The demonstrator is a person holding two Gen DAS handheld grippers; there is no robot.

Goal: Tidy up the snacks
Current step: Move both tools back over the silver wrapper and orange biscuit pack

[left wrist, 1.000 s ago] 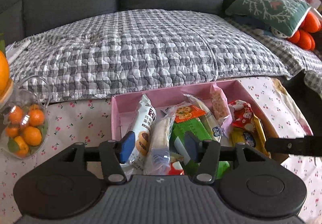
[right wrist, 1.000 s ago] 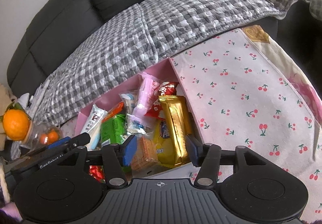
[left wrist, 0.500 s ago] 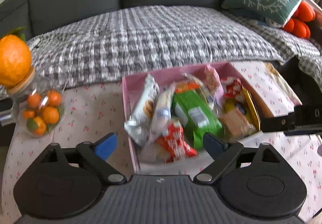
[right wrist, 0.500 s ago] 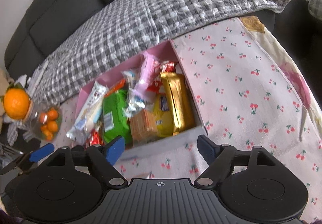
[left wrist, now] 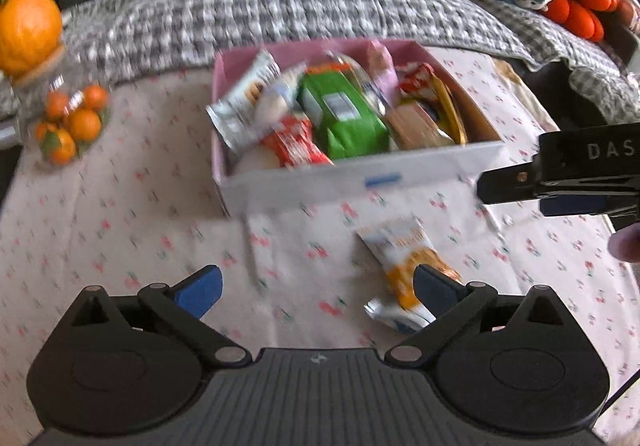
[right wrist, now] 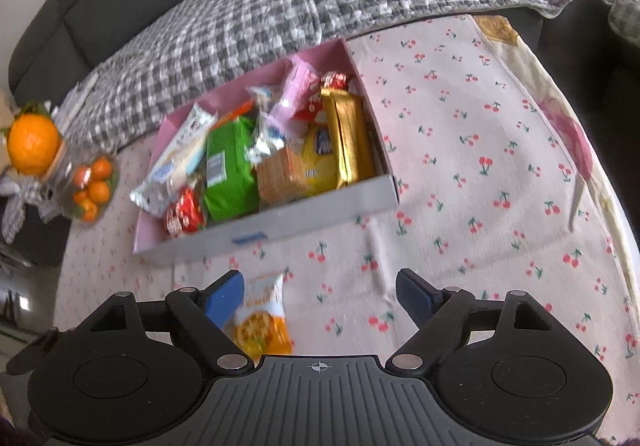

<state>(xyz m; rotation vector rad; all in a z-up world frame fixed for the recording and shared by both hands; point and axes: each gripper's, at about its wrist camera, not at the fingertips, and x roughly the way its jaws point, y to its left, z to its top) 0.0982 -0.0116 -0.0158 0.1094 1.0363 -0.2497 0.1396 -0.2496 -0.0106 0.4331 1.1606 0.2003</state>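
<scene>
Glossy foil and plastic wrappers crowd the pink-lined cardboard box (right wrist: 276,234), its outer wall a matt white. The gold packet (right wrist: 348,137) at 3 o'clock in it shines metallic; the green packet (right wrist: 228,169) looks smooth and shiny. A shiny orange-and-white wrapper (left wrist: 404,266) lies on the matt cherry-print cloth (right wrist: 472,149). Beyond, a quilted checked blanket (left wrist: 280,1), soft and puckered. At 9 o'clock, a clear glass jar (left wrist: 64,117).

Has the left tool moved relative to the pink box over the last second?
Yes. The left tool has backed away from the pink box, out over the cherry-print cloth; its jaws have just been opening, nothing between them.
</scene>
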